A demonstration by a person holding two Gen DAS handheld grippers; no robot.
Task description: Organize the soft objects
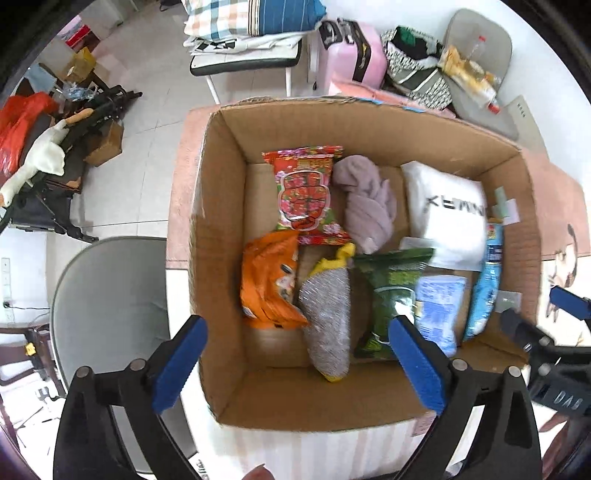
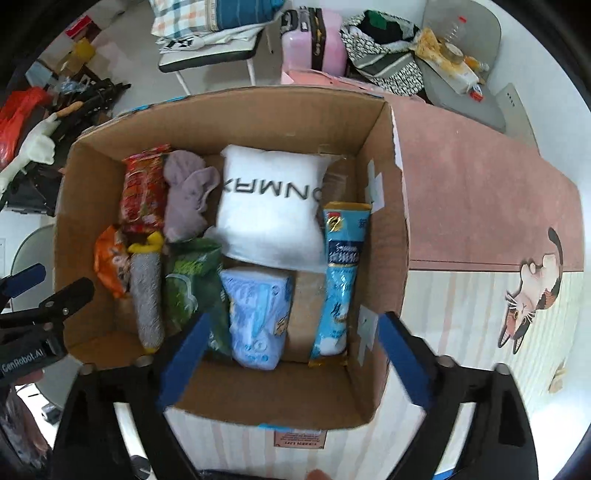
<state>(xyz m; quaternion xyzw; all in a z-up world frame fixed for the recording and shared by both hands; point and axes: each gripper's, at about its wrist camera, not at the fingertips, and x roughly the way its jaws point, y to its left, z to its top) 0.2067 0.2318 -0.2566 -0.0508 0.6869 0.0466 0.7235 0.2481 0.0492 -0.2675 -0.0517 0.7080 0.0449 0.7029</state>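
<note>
An open cardboard box (image 1: 218, 229) (image 2: 384, 206) holds soft items: a red snack bag (image 1: 308, 195), a mauve cloth (image 1: 365, 199), a white pillow (image 2: 269, 210), an orange bag (image 1: 267, 280), a grey-and-yellow scrubber (image 1: 327, 317), a green bag (image 1: 391, 291), a light blue tissue pack (image 2: 256, 317) and a long blue pouch (image 2: 338, 280). My left gripper (image 1: 295, 365) is open and empty above the box's near side. My right gripper (image 2: 291, 362) is open and empty above the near right part of the box.
The box stands on a table with a pink mat (image 2: 480, 199) and a cat-print cloth (image 2: 532, 295). A grey chair (image 1: 110, 306) is at the left. Chairs with bedding (image 1: 255, 22), a pink suitcase (image 1: 354, 48) and floor clutter lie beyond.
</note>
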